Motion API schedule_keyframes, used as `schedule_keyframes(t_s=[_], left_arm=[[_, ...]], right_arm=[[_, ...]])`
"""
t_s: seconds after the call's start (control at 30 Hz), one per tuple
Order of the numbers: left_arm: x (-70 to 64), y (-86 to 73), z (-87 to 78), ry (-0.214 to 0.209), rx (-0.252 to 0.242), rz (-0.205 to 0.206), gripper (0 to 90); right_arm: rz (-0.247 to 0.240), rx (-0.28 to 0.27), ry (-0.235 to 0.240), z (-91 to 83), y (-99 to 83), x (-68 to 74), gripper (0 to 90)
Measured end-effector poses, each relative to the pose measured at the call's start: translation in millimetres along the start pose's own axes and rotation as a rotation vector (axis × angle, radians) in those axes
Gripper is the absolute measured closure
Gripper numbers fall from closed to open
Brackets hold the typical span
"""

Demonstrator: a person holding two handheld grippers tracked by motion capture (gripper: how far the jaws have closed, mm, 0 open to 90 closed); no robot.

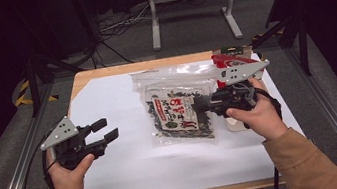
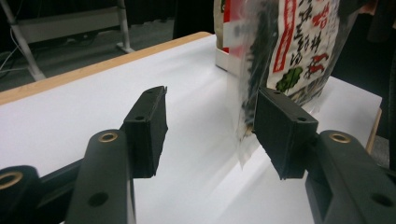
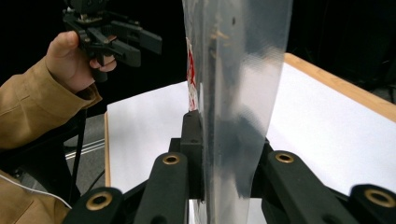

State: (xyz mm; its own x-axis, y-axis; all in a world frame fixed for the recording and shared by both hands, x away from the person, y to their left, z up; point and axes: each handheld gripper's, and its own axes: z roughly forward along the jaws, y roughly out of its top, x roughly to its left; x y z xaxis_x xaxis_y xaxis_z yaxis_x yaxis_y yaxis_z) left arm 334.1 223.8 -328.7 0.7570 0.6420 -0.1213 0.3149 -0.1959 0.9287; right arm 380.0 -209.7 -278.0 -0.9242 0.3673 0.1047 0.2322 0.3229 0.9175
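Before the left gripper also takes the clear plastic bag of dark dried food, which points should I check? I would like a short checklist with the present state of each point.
1. Right gripper shut on the clear plastic bag of dark dried food: ok, the film is clamped between its jaws.
2. Left gripper open: ok, the jaws stand wide apart.
3. Left gripper free of the bag: ok in the high view, where it is apart from the bag over the white sheet.
4. Bag edge lined up between the left jaws: cannot tell; in the left gripper view the edge sits near one jaw.
5. Bag sealed: cannot tell.
6. Red and white box behind the bag out of the way: ok.
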Motion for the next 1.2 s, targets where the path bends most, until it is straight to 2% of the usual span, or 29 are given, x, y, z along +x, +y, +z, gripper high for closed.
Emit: schedule_keyframes(t_s=[0.07, 0.13, 0.43, 0.67, 0.97, 1.2], left_arm=[[3.2, -1.4, 1.0, -0.009, 0.001, -0.018, 43.5], [4.3, -1.5, 1.2, -0.007, 0.004, -0.011, 43.2], [9.9, -6.2, 5.7, -0.004, 0.023, -0.044, 40.7], [14.8, -8.9, 6.5, 0.006, 0.031, -0.049, 39.8], [21.5, -12.4, 8.4, 0.028, 0.044, -0.050, 38.8], [25.7, -16.2, 10.1, 0.034, 0.052, -0.066, 38.6]], right_arm=[[0.001, -0.013, -0.016, -7.4, 0.5, -1.4, 76.1], [0.002, -0.017, -0.020, -9.7, 0.7, -1.8, 76.1], [0.004, -0.049, -0.066, -29.8, 3.1, -4.9, 76.1], [0.000, -0.051, -0.103, -42.7, 7.6, -8.2, 76.2], [-0.009, -0.076, -0.151, -59.6, 11.2, -11.0, 76.2], [-0.014, -0.100, -0.187, -71.6, 11.8, -14.7, 76.2]])
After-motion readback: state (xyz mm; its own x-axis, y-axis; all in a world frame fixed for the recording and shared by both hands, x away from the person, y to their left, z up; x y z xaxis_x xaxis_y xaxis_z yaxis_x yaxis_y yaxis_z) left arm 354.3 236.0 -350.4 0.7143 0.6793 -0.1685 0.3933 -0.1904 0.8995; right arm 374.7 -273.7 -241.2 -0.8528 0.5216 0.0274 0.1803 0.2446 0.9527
